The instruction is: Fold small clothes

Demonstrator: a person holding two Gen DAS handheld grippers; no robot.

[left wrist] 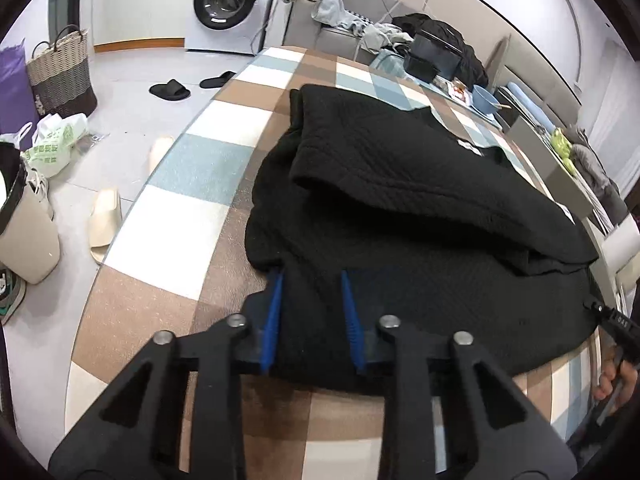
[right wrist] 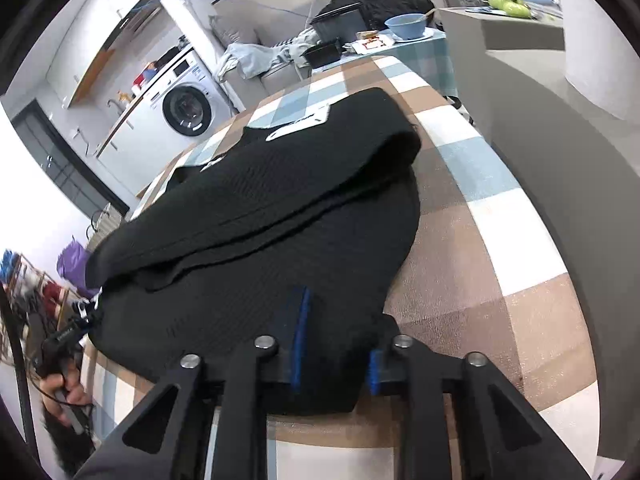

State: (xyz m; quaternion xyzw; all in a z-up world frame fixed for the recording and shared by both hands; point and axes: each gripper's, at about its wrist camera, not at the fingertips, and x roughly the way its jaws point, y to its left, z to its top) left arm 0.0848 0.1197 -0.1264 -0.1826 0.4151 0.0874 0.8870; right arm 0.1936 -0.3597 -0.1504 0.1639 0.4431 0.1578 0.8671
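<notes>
A black textured garment (left wrist: 400, 208) lies partly folded on the checkered tablecloth (left wrist: 192, 216), its far half doubled over the near half. My left gripper (left wrist: 314, 280) has its blue-padded fingers (left wrist: 274, 320) spread around the near left hem, with cloth between them. In the right wrist view the same garment (right wrist: 280, 200) shows white labels (right wrist: 304, 126). My right gripper (right wrist: 336, 320) straddles the near right hem; its left pad (right wrist: 300, 328) shows, and the right fingertip is hidden under the cloth.
A blue bowl (right wrist: 408, 26), black containers (right wrist: 340, 22) and papers sit at the table's far end. A sofa with clothes (left wrist: 332, 4) lies beyond. A washing machine (left wrist: 228, 0), basket (left wrist: 60, 68), slippers (left wrist: 170, 90) and bin (left wrist: 24, 232) are on the floor left.
</notes>
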